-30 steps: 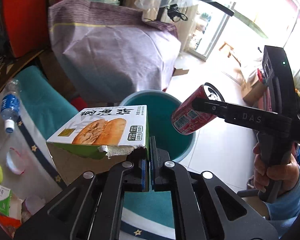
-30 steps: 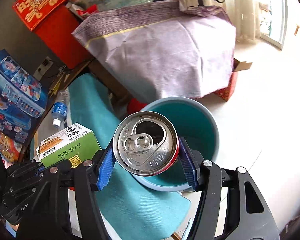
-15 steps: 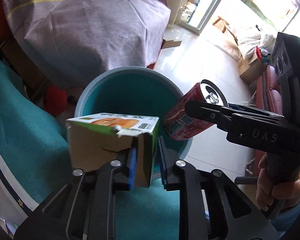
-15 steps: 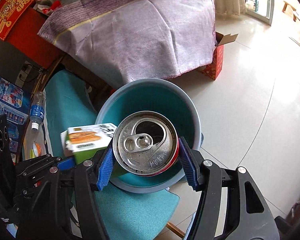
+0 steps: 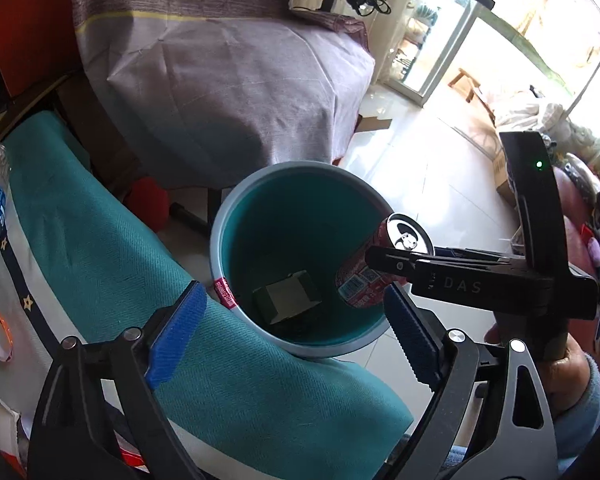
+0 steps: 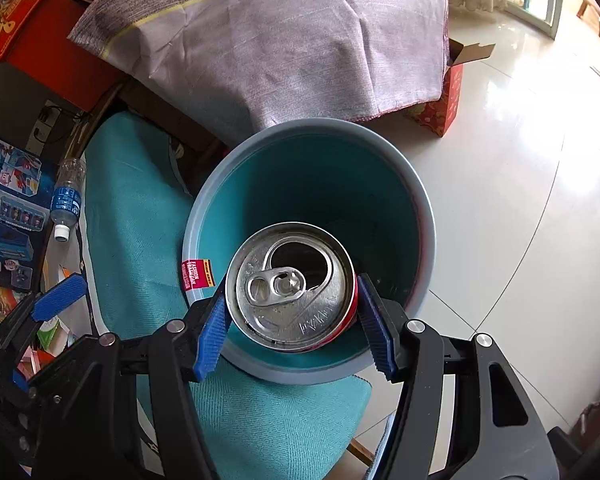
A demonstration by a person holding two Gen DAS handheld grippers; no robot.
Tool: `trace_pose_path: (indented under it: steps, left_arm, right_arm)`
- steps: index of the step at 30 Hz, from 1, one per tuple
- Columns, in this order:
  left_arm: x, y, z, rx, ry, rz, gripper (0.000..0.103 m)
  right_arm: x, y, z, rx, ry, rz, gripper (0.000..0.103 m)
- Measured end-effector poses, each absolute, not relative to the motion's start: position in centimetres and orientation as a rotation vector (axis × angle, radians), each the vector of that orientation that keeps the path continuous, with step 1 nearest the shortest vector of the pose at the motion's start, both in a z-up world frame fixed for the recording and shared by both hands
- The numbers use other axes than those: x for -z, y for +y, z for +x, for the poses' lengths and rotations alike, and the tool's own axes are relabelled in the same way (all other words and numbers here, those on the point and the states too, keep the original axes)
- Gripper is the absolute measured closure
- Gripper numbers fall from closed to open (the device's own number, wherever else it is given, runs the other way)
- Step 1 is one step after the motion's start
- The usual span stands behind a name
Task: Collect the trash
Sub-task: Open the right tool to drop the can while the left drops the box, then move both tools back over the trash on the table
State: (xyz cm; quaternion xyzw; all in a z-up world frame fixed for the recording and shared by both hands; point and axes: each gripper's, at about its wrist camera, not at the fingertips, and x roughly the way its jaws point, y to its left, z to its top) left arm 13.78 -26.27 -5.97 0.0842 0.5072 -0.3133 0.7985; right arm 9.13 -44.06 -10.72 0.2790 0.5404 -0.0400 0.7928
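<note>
A teal trash bin [image 5: 220,248] with a grey rim stands on the floor beside the table; it also shows in the right wrist view [image 6: 424,216]. A cardboard food box [image 5: 288,296] lies at its bottom. My left gripper [image 5: 292,336] is open and empty above the bin's near rim. My right gripper [image 6: 292,320] is shut on a red soda can [image 6: 288,284], held over the bin's mouth; the can also shows in the left wrist view [image 5: 364,284].
A teal cloth [image 5: 100,264] covers the table edge next to the bin. A water bottle [image 6: 66,200] lies on the table. A purple-grey cloth [image 5: 220,80] drapes furniture behind the bin. A red carton [image 6: 444,100] stands on the tiled floor.
My left gripper has opened and let go of the food box, which now lies at the bottom of the bin. My right gripper has moved the can over the bin.
</note>
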Motion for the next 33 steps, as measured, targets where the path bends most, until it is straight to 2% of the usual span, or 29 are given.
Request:
trace_pose_path:
  steps: [14,17,33]
  left_arm:
    - [5.8,-23.6,13.6,0.649,1.101,0.082,0.01]
    - [5.8,-23.5,13.6,0.651,1.101,0.081,0.009]
    - [5.8,-22.1,13.2,0.636,1.122,0.042,0.008]
  right_arm:
    - [10.6,-44.8,9.8,0.173,1.176,0.513,0.045]
    - [10.4,-44.7,10.1,0.159,1.174,0.538,0.034]
    - [9.7,-43.5,9.9,0.167,1.186,0.528,0.023]
